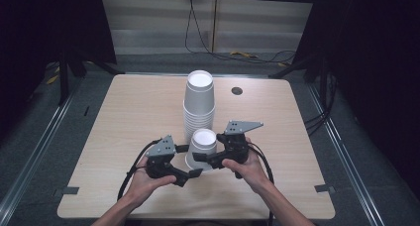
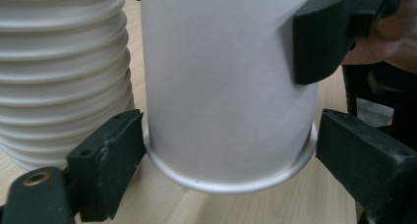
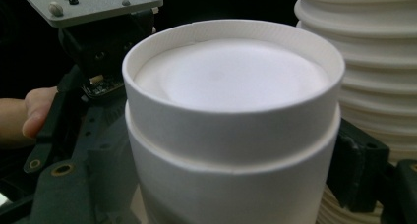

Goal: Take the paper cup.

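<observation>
An upside-down paper cup (image 1: pixel 202 147) stood on the wooden table (image 1: pixel 124 117), just in front of the tall stack of paper cups (image 1: pixel 199 103). The left gripper (image 1: pixel 194 173) was released, its jaws apart beside the cup's rim. The right gripper (image 1: pixel 204 160) was grasping the cup's wall.

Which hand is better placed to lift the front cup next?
Right, probably: the right gripper has its fingers pressed on the front cup, while the left gripper stands open around its rim.
</observation>
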Motion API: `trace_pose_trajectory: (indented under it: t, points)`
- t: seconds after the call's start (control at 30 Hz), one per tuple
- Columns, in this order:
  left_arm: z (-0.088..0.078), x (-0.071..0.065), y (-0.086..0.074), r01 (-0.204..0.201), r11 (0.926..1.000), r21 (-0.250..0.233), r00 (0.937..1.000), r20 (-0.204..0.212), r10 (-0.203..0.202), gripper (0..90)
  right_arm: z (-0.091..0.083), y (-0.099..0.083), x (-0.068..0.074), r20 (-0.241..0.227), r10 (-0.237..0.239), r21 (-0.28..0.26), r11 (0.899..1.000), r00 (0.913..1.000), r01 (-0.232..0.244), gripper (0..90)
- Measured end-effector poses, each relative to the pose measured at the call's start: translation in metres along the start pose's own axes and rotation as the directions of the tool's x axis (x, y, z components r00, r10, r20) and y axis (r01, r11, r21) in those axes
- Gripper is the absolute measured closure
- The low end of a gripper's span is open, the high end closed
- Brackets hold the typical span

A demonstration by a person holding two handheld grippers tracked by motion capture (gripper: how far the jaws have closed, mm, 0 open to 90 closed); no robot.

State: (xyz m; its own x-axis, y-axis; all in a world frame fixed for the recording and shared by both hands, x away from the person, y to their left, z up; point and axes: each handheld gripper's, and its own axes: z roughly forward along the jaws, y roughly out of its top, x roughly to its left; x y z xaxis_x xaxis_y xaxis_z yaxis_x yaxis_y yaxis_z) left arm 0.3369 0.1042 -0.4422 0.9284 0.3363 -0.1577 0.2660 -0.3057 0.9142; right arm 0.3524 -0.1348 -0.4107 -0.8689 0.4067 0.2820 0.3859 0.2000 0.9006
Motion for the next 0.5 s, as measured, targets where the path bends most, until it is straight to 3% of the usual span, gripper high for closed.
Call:
trace_pose_trajectory:
  t: [0.5]
  points:
    - [0.007, -0.003, -0.002, -0.008, 0.9998, -0.016, 1.0000, -0.002, 0.008, 2.4, 0.011, 0.000, 0.008, -0.034, -0.010, 0.003, 1.000, 0.9994, 0.010, 20.5]
